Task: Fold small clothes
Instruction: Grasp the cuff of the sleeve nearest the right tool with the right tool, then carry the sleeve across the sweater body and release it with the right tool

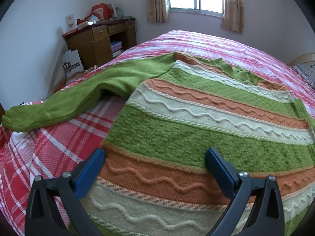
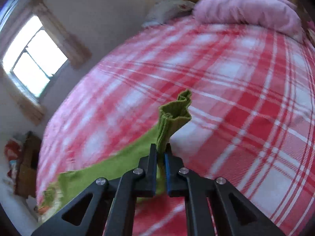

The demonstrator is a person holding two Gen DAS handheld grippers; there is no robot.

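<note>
1. Striped sweater (image 1: 196, 118) is spread flat on the plaid bed (image 1: 39, 153).
2. Left gripper (image 1: 155, 157) is held wide open over the hem, empty.
3. Right gripper (image 2: 161, 153) is clamped on the green sleeve cuff (image 2: 175, 112); the sleeve trails back-left toward the body, so a fold inward is judged next.

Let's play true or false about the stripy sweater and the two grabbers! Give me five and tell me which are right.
1. The right gripper is pinching a green sleeve cuff. True.
2. The left gripper is squeezed shut on the sweater. False: its fingers are wide apart above the sweater's body, holding nothing.
3. The bed cover is plain blue. False: it is red, pink and white plaid.
4. The sweater has green, orange and cream stripes. True.
5. The other green sleeve is folded over the sweater's front. False: it stretches out sideways across the bed cover.
</note>
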